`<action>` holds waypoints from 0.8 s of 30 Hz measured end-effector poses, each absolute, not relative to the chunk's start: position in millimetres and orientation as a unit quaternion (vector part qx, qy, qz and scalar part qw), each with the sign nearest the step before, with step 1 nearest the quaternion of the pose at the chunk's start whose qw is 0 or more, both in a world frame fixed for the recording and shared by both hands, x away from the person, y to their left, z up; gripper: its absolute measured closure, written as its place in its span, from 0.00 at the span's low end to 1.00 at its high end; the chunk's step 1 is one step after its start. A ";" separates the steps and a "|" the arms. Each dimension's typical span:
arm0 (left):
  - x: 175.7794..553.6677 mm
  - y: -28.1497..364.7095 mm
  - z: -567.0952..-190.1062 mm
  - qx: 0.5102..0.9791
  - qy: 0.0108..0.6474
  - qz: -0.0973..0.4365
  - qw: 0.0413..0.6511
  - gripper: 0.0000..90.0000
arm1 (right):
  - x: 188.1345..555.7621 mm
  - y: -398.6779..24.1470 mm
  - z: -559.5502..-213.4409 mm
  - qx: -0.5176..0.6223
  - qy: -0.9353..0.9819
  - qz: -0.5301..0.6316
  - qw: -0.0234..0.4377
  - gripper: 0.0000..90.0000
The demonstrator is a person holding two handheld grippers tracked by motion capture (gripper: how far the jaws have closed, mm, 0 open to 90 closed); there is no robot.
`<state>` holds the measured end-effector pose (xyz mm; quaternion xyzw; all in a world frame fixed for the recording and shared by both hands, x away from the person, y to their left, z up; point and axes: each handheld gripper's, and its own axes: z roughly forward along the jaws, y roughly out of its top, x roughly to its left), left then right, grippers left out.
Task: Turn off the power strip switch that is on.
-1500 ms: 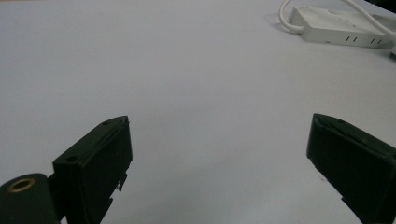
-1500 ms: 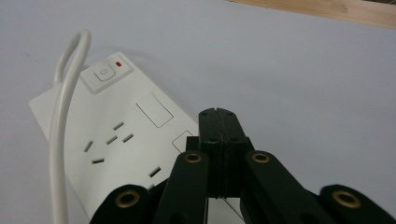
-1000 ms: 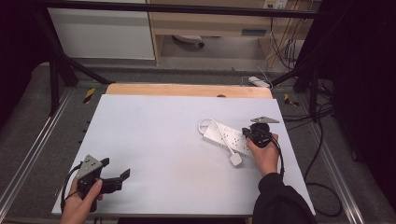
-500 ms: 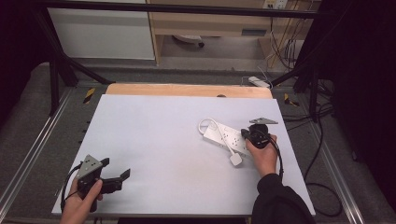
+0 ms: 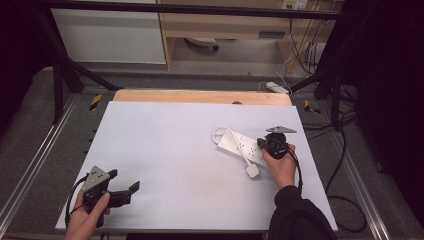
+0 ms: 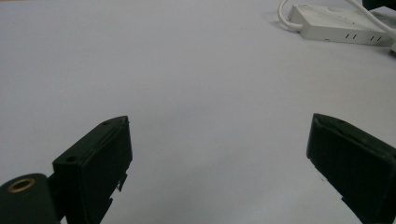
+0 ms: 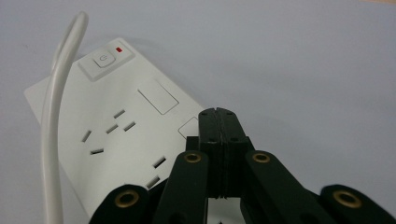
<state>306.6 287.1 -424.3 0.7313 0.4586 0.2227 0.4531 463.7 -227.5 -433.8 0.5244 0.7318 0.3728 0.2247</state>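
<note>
A white tabletop (image 5: 175, 150) over a wooden base carries a white plastic power strip (image 5: 239, 146) at right. Since a second ago the right gripper (image 7: 217, 122), jaws pressed together and empty, has edged along the strip; little else moved. The left gripper (image 5: 122, 191) rests wide open, empty, near the front-left corner.

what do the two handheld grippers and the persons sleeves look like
Both are black two-jaw tools. The left gripper carries a grey three-cornered plate and a black cable; its jaws are flat black blocks. The right gripper has a similar grey plate, a trailing black cable and brass-coloured rivets on its linkage. A dark sleeve covers the right forearm.
</note>
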 end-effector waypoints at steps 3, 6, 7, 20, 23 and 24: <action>306.5 286.8 -424.4 0.732 0.459 0.222 0.453 0.08 | 463.9 -226.4 -434.0 0.523 0.734 0.371 0.226 1.00; 306.5 286.8 -424.4 0.731 0.459 0.222 0.453 0.08 | 464.3 -225.2 -434.8 0.521 0.733 0.373 0.227 1.00; 306.6 286.9 -424.4 0.731 0.459 0.222 0.453 0.08 | 464.2 -224.8 -434.9 0.522 0.733 0.374 0.227 1.00; 306.5 286.5 -424.5 0.732 0.459 0.221 0.453 0.08 | 463.4 -223.7 -435.6 0.517 0.736 0.373 0.228 1.00; 306.5 286.6 -424.5 0.732 0.459 0.222 0.453 0.08 | 463.3 -222.9 -435.9 0.516 0.736 0.374 0.229 1.00; 306.5 286.6 -424.5 0.732 0.459 0.221 0.453 0.08 | 463.4 -222.8 -436.1 0.514 0.736 0.375 0.230 1.00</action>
